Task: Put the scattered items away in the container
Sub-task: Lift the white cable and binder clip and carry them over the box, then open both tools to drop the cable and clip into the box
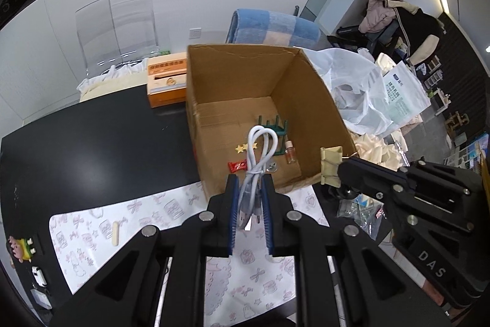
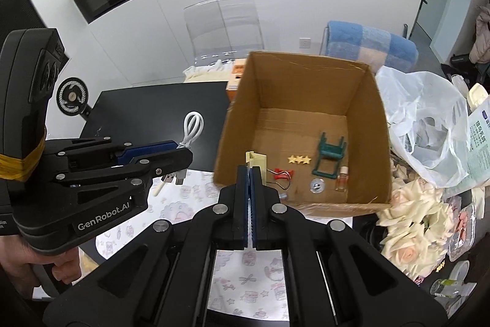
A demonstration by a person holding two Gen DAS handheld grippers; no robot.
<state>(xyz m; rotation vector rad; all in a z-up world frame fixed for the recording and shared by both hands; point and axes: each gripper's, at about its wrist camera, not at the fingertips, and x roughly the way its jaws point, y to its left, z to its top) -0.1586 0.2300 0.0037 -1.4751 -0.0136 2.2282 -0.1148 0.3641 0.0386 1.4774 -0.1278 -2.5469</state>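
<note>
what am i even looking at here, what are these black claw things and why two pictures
They are two handheld grippers, one in each of a person's hands, each with its own fisheye camera looking along its fingers, hence two pictures. The left gripper clamps a bundled white USB cable. The right gripper clamps a pale yellow binder clip. Ahead on the black table stands an open cardboard box already holding a small green stool, three gold stars, a red candy and a tiny bottle.

Right gripper (image 2: 251,173) pinching binder clip (image 2: 256,162) at box (image 2: 306,131) edge.
</note>
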